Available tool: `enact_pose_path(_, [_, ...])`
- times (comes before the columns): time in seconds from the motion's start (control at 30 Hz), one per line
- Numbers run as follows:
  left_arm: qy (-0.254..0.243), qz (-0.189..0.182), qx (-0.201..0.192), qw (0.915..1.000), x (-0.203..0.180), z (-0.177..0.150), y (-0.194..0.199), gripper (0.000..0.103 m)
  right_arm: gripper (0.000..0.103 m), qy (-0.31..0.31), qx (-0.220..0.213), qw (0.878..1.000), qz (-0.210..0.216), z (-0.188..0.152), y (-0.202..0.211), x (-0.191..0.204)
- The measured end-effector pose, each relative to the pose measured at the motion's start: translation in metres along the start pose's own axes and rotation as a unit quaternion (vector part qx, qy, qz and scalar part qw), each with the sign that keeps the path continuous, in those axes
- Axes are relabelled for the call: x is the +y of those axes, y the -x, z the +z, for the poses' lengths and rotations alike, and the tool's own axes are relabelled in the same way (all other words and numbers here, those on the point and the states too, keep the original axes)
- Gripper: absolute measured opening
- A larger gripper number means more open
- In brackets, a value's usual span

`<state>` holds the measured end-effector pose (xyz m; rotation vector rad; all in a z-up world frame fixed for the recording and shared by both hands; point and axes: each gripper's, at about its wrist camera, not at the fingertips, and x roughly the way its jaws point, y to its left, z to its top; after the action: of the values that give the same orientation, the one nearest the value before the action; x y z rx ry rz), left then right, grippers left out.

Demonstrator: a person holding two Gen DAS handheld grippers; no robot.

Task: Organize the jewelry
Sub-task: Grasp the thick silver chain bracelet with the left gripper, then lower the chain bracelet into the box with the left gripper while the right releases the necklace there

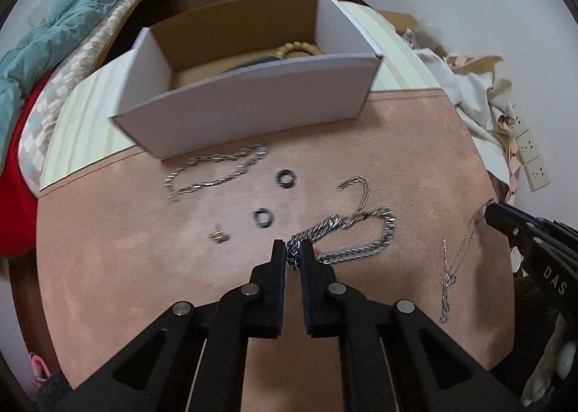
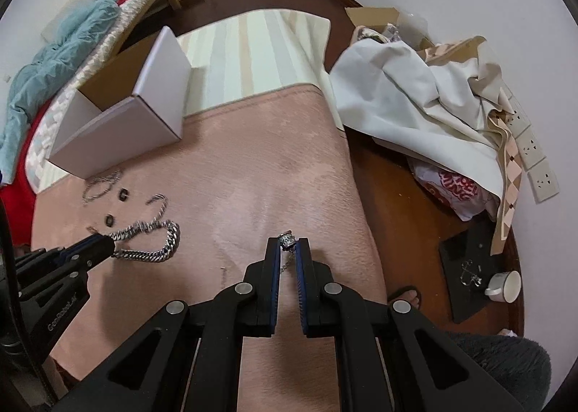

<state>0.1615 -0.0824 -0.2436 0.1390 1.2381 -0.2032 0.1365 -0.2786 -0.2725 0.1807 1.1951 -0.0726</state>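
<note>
Between left gripper (image 1: 292, 249) jaws, thick chain (image 1: 356, 236) end.

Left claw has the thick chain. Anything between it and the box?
The left claw is shut on the thick chain. Toward the white box, two dark rings and a thinner chain lie on the pink mat; the box's near wall must be cleared.

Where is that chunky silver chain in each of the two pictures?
Left wrist view: the chunky silver chain lies low in the middle on the pink blanket, one end pinched in the left tongs.
Right wrist view: it sits at the lower left, where the left tongs reach in from the left edge.
Shared landmark: the white box beyond the chain.
</note>
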Motion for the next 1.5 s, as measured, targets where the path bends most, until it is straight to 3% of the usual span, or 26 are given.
enact_pose_path(0.5, [0.023,-0.028,-0.06,0.9975,0.042,0.016,0.082,0.005,0.009,0.029,-0.049,0.996,0.07,0.022,0.069,0.042])
enact_pose_path(0.6, [0.027,-0.034,-0.08,0.9959,0.052,0.031,0.103,0.0,0.009,0.042,-0.068,0.993,0.087,0.037,0.091,0.056])
enact_pose_path(0.93, [0.011,-0.042,-0.149,0.9878,0.074,0.094,0.159,0.0,0.009,0.088,-0.145,0.978,0.12,0.119,0.156,0.11])
enact_pose_path(1.03, [0.027,-0.064,-0.131,0.989,0.085,0.091,0.144,0.01,0.009,0.092,-0.151,0.976,0.124,0.134,0.158,0.121])
enact_pose_path(1.1, [0.034,-0.06,-0.105,0.9921,0.09,0.078,0.122,0.055,0.009,0.093,-0.151,0.976,0.127,0.136,0.155,0.124])
enact_pose_path(1.13, [0.041,-0.059,-0.089,0.9934,0.093,0.067,0.105,0.064,0.009,0.093,-0.15,0.976,0.128,0.135,0.153,0.124])
enact_pose_path(1.3, [0.074,-0.049,-0.032,0.9955,0.096,0.024,0.038,0.066,0.009,0.08,-0.13,0.98,0.128,0.114,0.13,0.116])
enact_pose_path(1.5, [0.049,-0.025,-0.007,0.9984,0.072,0.013,-0.013,0.066,0.009,0.042,-0.093,0.988,0.119,0.078,0.096,0.089])
